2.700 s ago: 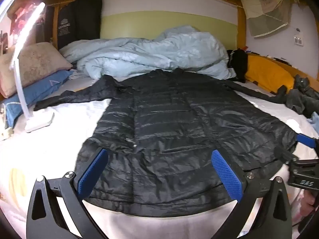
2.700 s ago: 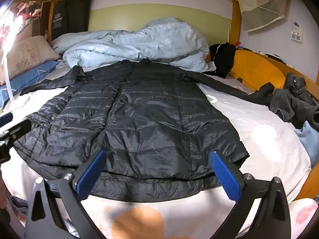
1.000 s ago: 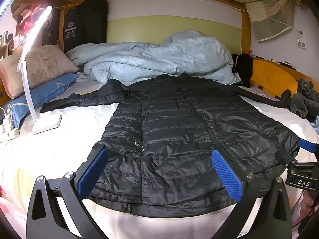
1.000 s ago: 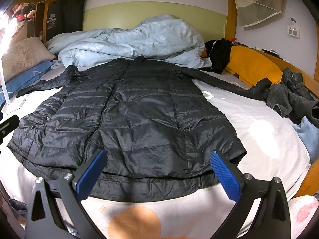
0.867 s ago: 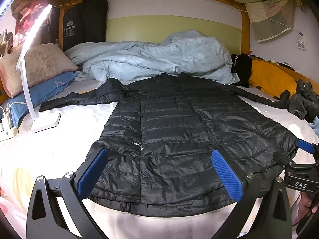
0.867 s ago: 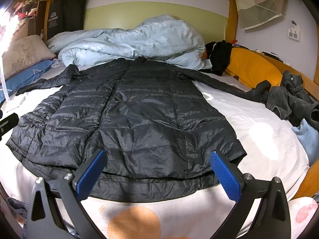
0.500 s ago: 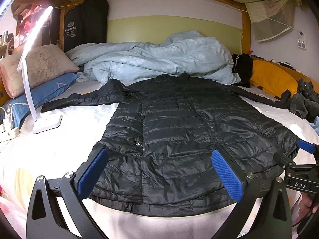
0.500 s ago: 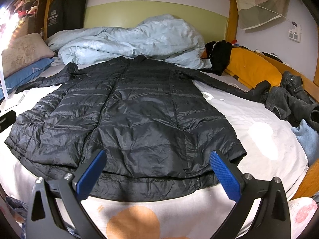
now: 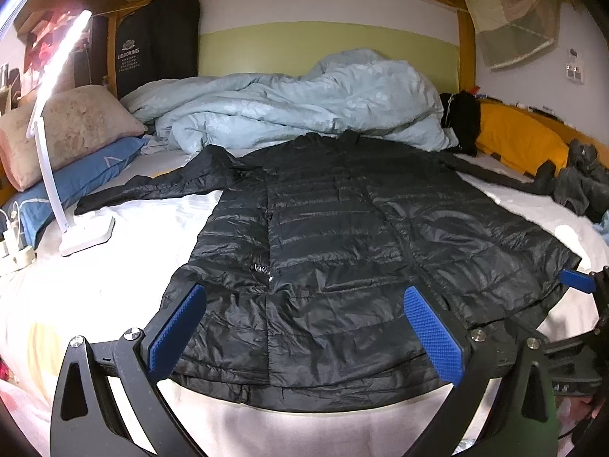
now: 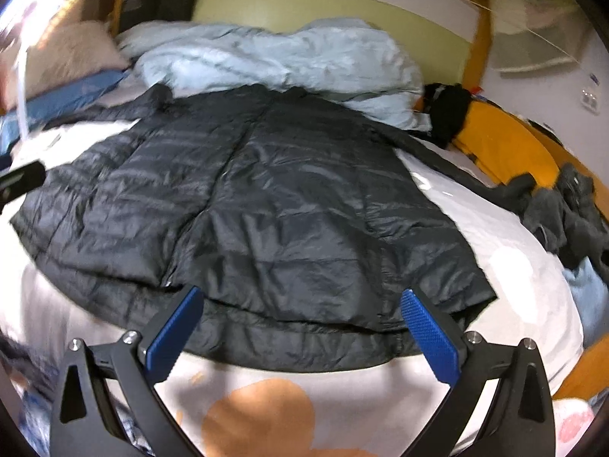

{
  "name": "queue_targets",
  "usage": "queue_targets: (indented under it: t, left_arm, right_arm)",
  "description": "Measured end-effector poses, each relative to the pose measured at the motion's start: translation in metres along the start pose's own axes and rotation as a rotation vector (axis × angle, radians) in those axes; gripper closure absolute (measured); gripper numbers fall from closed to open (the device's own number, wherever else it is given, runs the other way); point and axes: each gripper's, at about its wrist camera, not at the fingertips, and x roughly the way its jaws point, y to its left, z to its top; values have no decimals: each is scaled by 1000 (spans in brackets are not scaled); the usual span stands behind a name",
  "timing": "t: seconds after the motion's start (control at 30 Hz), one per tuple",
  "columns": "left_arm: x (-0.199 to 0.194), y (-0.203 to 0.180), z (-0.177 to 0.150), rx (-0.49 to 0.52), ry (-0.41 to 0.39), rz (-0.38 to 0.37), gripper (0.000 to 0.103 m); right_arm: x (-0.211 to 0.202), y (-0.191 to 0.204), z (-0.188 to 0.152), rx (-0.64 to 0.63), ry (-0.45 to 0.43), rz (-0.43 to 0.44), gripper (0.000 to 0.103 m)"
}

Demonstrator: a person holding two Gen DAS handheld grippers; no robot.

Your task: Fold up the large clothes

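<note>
A long black quilted puffer coat (image 9: 335, 236) (image 10: 266, 198) lies flat on the white bed sheet (image 9: 125, 236), hem toward me, collar toward the headboard, both sleeves spread out sideways. My left gripper (image 9: 304, 327) hovers open over the hem's left half, blue pads wide apart, nothing between them. My right gripper (image 10: 300, 327) stands open just short of the hem's right half, also empty. Each gripper's tip shows at the edge of the other's view. The right wrist view is motion-blurred.
A crumpled light blue duvet (image 9: 304, 103) fills the head of the bed. Pillows (image 9: 64, 129) and a white desk lamp (image 9: 83, 228) sit on the left. A yellow cushion (image 9: 521, 144) and dark clothes (image 9: 582, 186) line the right side by the wooden frame.
The right wrist view has tilted and swung, now blurred, with the coat shifted slightly left and rotated. The left gripper has barely moved. The coat lies as before.
</note>
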Motion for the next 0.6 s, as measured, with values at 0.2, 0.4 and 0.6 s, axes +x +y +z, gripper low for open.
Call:
queue_targets:
  t: [0.2, 0.4, 0.6]
  left_arm:
    - [13, -11, -9, 28, 43, 4, 0]
    - [16, -10, -10, 50, 59, 29, 0]
    - [25, -7, -13, 43, 111, 15, 0]
  right_arm:
    - [10, 22, -10, -133, 68, 49, 0]
    - [19, 41, -23, -271, 108, 22, 0]
    - [26, 26, -19, -244, 89, -121, 0]
